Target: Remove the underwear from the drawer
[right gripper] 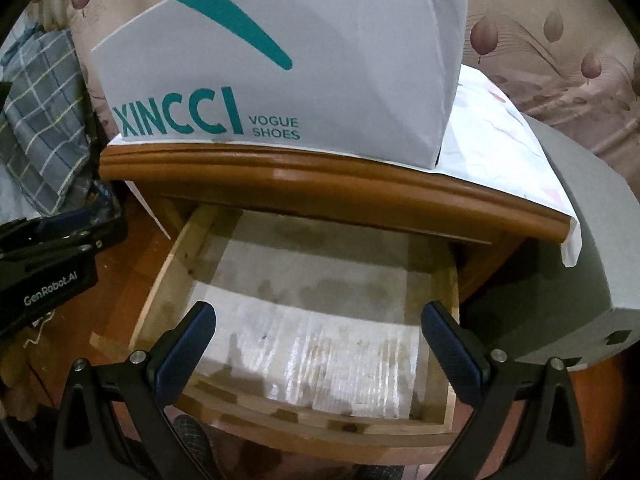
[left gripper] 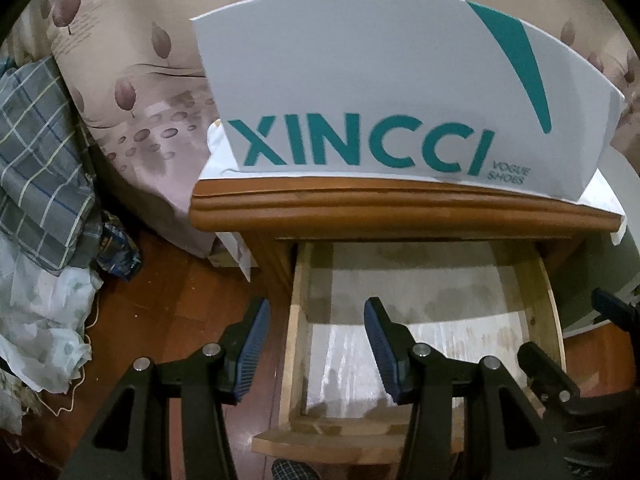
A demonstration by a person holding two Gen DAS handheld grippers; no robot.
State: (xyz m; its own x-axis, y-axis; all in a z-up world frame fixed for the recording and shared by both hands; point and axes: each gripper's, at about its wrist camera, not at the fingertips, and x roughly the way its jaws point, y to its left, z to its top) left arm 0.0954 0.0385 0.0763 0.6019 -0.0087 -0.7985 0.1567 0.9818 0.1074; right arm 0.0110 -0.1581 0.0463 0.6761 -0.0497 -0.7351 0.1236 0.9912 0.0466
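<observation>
The wooden drawer (left gripper: 297,320) (right gripper: 158,296) of the nightstand stands pulled out. Its bottom is lined with stained pale paper (left gripper: 420,320) (right gripper: 320,320), and no underwear shows in it in either view. My left gripper (left gripper: 316,308) is open and holds nothing. It hangs over the drawer's left wall, one finger outside it and one inside. My right gripper (right gripper: 318,310) is open and holds nothing above the drawer's front half. Each gripper's body also shows at the edge of the other's view, the right gripper (left gripper: 552,376) and the left gripper (right gripper: 48,264).
A white XINCCI shoe box (left gripper: 400,92) (right gripper: 320,60) sits on the nightstand top (left gripper: 360,204) (right gripper: 320,184). A grey box (right gripper: 580,272) stands to the right. Plaid cloth (left gripper: 36,152) and a pale bag (left gripper: 44,320) lie on the wooden floor at left. A leaf-patterned bed is behind.
</observation>
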